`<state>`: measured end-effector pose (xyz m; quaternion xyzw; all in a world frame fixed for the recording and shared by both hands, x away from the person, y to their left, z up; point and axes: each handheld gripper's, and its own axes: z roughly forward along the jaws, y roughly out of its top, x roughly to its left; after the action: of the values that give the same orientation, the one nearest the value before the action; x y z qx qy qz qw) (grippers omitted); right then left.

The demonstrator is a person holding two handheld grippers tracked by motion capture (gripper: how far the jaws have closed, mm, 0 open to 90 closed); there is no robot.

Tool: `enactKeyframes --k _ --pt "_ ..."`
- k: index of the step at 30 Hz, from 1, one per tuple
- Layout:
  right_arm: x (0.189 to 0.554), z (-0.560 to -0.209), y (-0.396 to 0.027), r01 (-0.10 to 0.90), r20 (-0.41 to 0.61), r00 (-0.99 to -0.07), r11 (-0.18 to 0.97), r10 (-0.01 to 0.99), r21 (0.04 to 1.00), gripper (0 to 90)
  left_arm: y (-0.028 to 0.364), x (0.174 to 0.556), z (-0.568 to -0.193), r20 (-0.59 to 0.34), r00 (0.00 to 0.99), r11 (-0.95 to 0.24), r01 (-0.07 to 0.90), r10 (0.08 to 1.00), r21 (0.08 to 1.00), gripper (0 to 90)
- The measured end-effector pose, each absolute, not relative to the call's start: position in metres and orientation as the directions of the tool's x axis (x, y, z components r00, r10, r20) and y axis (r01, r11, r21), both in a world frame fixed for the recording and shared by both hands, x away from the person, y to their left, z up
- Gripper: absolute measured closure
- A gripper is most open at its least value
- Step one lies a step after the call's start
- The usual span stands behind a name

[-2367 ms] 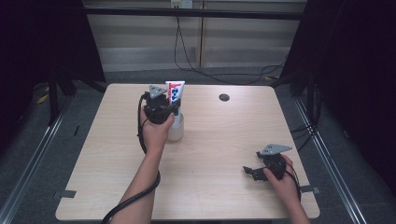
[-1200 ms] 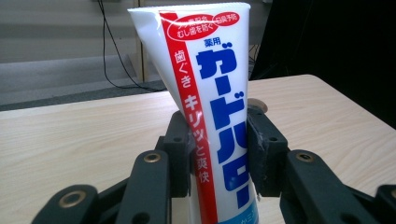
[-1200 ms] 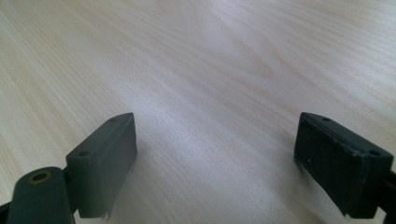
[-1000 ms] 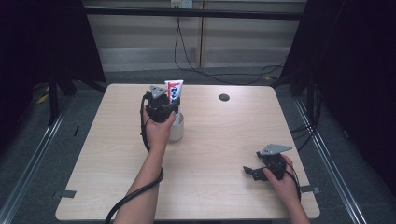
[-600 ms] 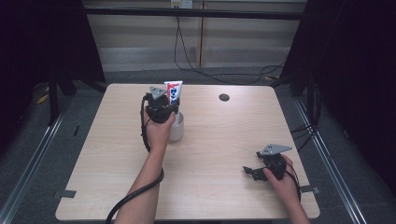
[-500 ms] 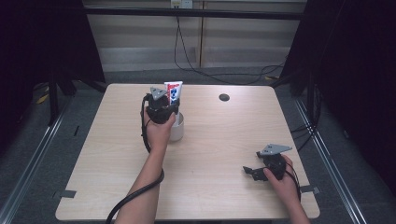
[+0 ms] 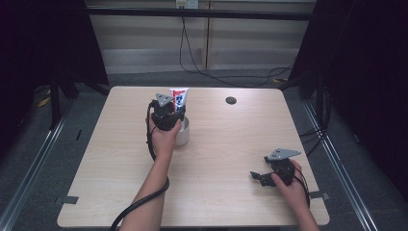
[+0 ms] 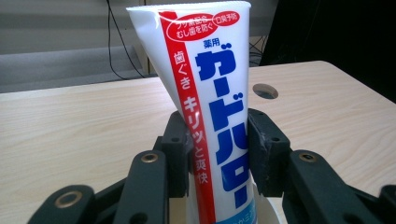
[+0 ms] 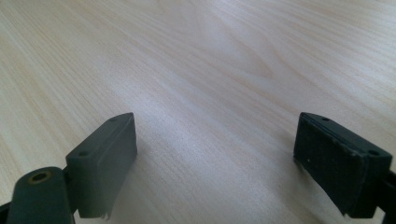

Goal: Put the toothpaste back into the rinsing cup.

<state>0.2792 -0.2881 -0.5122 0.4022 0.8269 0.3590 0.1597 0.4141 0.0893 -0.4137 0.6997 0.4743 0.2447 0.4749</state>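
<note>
A white toothpaste tube [image 7: 179,97] with red and blue print stands upright in a white cup [image 7: 183,136] left of the table's middle. My left gripper [image 7: 173,113] comes at it from the near side and is shut on the tube's lower half, just above the cup. In the left gripper view the tube [image 8: 219,116] sits between both black pads [image 8: 263,149], with the cup's rim [image 8: 267,208] showing below. My right gripper [image 7: 257,176] rests low over the table near the front right corner, held by a hand. Its jaws [image 9: 215,140] stand wide apart over bare wood.
A dark round hole [image 7: 231,100] is set in the wooden table [image 7: 231,144] at the back right of the cup. Cables run over the floor behind the table. Metal rails flank both sides, and the left gripper's black cable trails off the front edge.
</note>
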Motion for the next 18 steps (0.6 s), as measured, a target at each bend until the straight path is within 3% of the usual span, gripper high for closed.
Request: enactKeyframes --k 18 --pt "0.279 -0.512 -0.288 0.551 0.025 -0.626 0.419 0.78 0.722 12.8 0.09 0.407 -0.426 -0.106 0.417 -0.1 0.442 0.903 0.891 62.3"
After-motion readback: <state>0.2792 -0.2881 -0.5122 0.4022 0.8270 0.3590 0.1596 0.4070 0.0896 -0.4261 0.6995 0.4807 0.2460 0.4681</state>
